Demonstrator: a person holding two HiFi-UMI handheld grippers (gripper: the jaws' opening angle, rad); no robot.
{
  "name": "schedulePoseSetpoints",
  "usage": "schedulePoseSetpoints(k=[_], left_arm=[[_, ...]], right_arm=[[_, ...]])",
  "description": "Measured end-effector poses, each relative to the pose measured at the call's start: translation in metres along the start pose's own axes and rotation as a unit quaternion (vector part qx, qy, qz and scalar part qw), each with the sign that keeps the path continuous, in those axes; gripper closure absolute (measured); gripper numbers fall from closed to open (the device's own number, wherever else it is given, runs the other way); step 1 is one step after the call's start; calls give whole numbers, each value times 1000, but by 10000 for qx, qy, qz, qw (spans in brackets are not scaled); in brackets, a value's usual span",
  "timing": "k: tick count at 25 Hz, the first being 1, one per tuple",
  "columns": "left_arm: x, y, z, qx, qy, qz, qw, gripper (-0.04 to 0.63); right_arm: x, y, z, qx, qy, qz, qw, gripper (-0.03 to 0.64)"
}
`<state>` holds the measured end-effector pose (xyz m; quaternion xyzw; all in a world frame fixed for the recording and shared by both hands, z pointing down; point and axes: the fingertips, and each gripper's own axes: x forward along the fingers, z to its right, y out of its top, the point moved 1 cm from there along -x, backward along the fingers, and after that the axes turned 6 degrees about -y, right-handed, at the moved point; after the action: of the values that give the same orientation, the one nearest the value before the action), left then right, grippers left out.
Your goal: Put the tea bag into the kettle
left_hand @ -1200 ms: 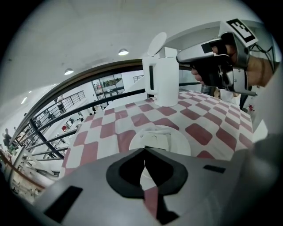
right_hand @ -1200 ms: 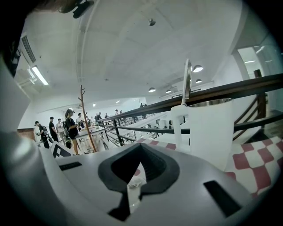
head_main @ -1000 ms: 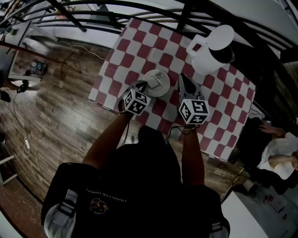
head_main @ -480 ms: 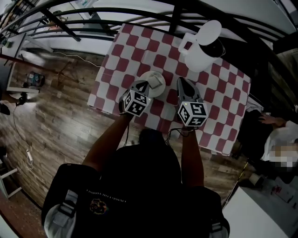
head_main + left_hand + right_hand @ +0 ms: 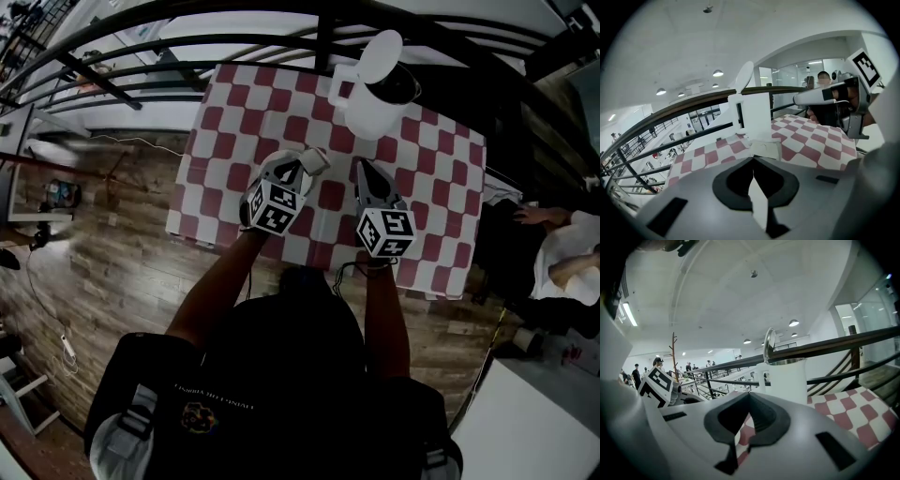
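A white kettle (image 5: 373,92) stands at the far side of the red-and-white checked table (image 5: 431,187), its lid tipped up and its mouth uncovered. My left gripper (image 5: 302,167) hangs over the middle of the table, shut on a pale square tea bag (image 5: 315,160). In the left gripper view the tea bag (image 5: 765,150) sticks out past the tips of the left gripper (image 5: 753,158), with the kettle (image 5: 754,117) just beyond it. My right gripper (image 5: 362,171) hovers to the right with its jaws together and nothing in them. The right gripper view has the kettle (image 5: 787,376) straight ahead of the right gripper (image 5: 750,394).
A black railing (image 5: 281,42) runs just behind the table's far edge. Wooden floor (image 5: 112,253) lies to the left. A seated person (image 5: 562,258) is off the table's right side, and a white surface (image 5: 525,422) shows at the bottom right.
The head view has swung, and the kettle now sits closer to both grippers. The white round dish seen under the left gripper's tip no longer shows. The tea bag now juts clear.
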<state>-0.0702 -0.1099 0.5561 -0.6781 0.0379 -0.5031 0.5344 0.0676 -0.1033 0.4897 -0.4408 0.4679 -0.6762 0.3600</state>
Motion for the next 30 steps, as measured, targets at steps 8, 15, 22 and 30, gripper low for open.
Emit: schedulePoseSetpoints(k=[8,15,22,30], left_arm=[[17,37,23,218,-232,198,9993,588],[30,73,37,243,-388,458,9979,588],[30,118,38,263,-404,844,9953,588],[31,161,32,253,-342,1153,9924,588]], right_arm=[[-17,3,33,51,-314,56,9995,604],[-26,4,58,93,-521,87,9986,604],[-26,9,72,74,-600,76,9981,604],[-11,24,77,-3,-457,113,9989,604]])
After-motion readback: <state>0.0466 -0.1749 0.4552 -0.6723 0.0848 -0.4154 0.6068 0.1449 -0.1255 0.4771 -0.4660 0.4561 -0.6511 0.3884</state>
